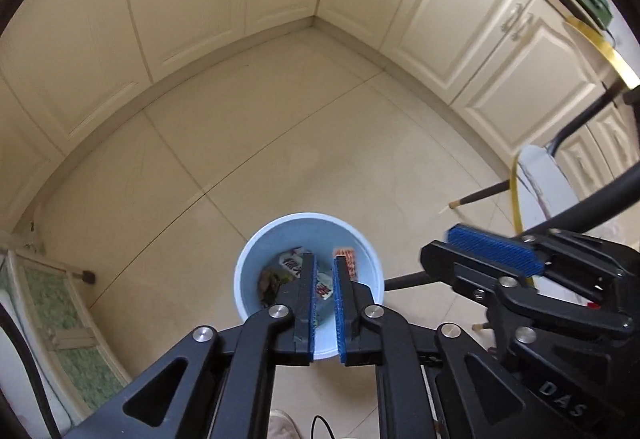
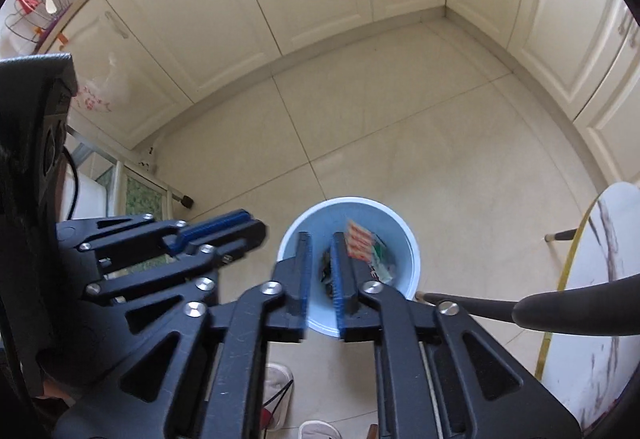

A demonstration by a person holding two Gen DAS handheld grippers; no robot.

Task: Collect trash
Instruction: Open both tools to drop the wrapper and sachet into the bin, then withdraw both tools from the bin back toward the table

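Note:
A light blue trash bin [image 1: 256, 251] stands on the tiled floor directly below both grippers. Inside lie several wrappers: a white printed wrapper [image 1: 291, 262], a red and white one [image 1: 347, 264] and a dark scrap [image 1: 269, 281]. My left gripper [image 1: 324, 259] points down into the bin, jaws a narrow gap apart with nothing gripped; only the bin's contents show through the gap. In the right wrist view, my right gripper [image 2: 321, 237] hangs over the same bin [image 2: 415, 259], slightly open and empty, with the red wrapper [image 2: 358, 243] beyond its right finger. Each gripper shows in the other's view: right gripper [image 1: 496, 251], left gripper [image 2: 236, 227].
Cream cabinet doors [image 1: 200, 19] line the far walls, meeting in a corner. A marble-topped table with a gold edge [image 2: 600, 279] and a black chair [image 2: 576, 303] stand right of the bin. A glass-panelled stand [image 1: 60, 299] is at the left. Slippers [image 2: 278, 375] show at the bottom.

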